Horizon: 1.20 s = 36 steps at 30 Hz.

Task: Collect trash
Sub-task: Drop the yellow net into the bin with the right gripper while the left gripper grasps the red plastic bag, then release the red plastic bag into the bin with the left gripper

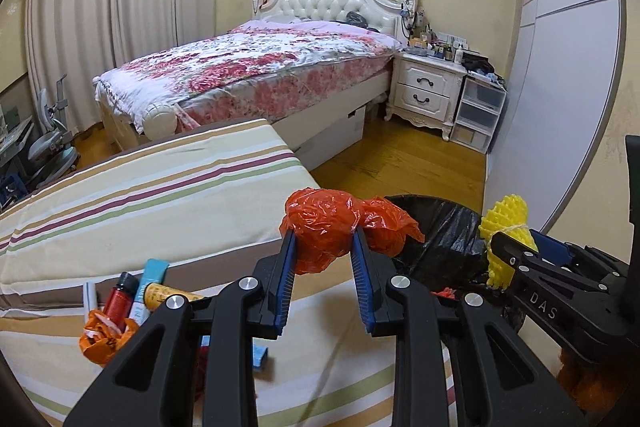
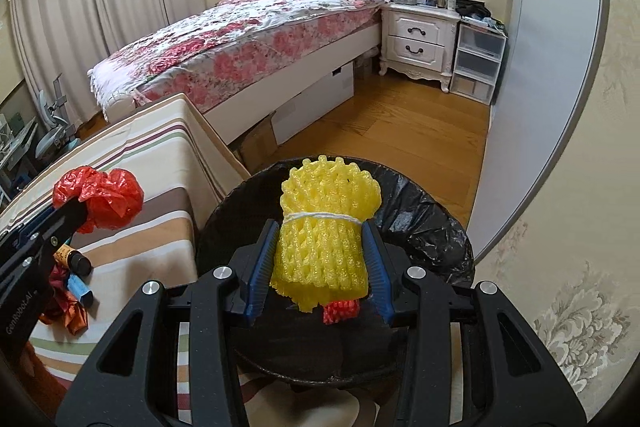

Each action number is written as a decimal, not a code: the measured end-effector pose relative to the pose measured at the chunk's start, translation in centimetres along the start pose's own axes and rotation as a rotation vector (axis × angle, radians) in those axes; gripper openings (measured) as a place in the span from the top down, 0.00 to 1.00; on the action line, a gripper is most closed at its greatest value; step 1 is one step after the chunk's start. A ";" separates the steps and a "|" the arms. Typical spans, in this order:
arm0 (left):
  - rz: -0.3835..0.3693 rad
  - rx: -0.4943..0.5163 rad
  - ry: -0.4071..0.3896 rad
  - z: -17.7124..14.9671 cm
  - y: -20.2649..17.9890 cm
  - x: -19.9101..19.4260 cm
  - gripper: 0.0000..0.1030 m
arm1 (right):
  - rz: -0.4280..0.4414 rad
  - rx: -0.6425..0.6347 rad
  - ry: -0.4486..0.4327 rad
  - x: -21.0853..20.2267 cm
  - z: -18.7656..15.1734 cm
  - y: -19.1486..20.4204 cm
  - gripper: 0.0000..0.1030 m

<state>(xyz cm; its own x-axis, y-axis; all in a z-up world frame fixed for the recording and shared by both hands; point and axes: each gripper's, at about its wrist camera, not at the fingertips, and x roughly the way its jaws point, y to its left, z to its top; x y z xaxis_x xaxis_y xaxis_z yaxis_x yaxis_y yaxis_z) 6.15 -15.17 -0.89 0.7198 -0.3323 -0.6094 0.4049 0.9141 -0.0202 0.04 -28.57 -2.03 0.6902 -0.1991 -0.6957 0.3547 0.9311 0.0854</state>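
Right wrist: yellow foam net point(image 2: 326, 235) hides bin point(image 2: 440, 227) bottom — red scrap point(image 2: 340, 311) half-seen.

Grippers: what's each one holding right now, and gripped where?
Left gripper clamps a crumpled red plastic bag across its lower bulk. Right gripper clamps a yellow foam net bundle across its sides, just below the white tie.

A crumpled red plastic bag point(image 1: 324, 235) sits at centre frame, while a bundled yellow foam fruit net point(image 2: 324, 235) stands upright, centred over the black-lined round trash bin point(image 2: 440, 227).
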 end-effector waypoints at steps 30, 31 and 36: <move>0.004 0.031 0.058 0.4 -2.6 4.8 0.32 | -0.070 0.061 0.019 2.8 0.5 -2.6 0.50; 0.005 0.026 0.059 0.4 -2.5 4.7 0.31 | -0.071 0.061 0.019 2.8 0.5 -2.6 0.50; 0.017 0.009 0.054 0.5 -1.9 3.8 0.27 | -0.074 0.060 0.016 2.5 0.5 -2.5 0.49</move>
<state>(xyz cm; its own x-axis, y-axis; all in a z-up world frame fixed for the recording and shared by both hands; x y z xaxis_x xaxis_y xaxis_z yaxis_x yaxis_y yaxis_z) 8.46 -18.28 -2.78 0.6953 -0.3030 -0.6517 0.3975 0.9176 -0.0026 1.16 -31.55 -3.61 0.6511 -0.2611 -0.7127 0.4416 0.8940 0.0760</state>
